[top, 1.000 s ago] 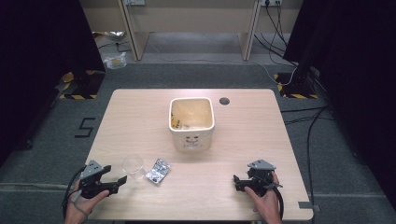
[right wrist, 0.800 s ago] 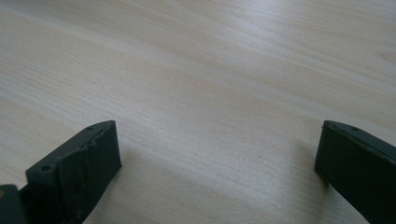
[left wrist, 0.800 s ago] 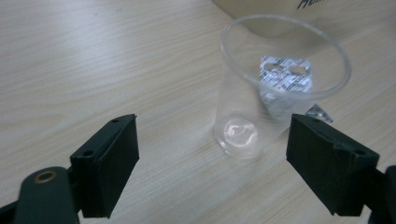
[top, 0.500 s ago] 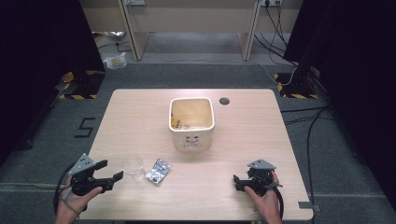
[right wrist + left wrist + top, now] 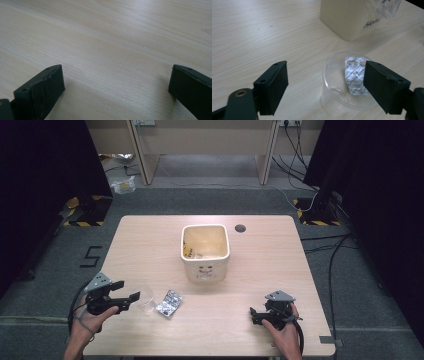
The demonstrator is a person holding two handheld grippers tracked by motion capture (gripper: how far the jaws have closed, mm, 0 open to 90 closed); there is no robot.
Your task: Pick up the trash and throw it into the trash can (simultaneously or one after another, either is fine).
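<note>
A clear plastic cup (image 5: 145, 298) lies on the wooden table (image 5: 260, 270) at the front left, and in the left gripper view the cup (image 5: 337, 85) is tipped on its side. A silver blister pack (image 5: 169, 303) lies just right of it, and that pack (image 5: 355, 75) shows through the cup wall. My left gripper (image 5: 126, 291) hovers just left of the cup, open; its jaws (image 5: 325, 68) have just been closing a little, with no pad touching anything. My right gripper (image 5: 255, 314) rests at the front right, open (image 5: 117, 71) over bare wood.
A cream square bin (image 5: 205, 251) stands mid-table, its side (image 5: 347, 17) beyond the cup, with crumpled clear plastic (image 5: 387, 6) at its top. A dark round hole (image 5: 240, 228) sits near the far edge. Cables and table legs lie on the floor behind.
My left gripper has risen and shifted toward the far side, now level with the cup. The cup, the blister pack and my right gripper have stayed put.
</note>
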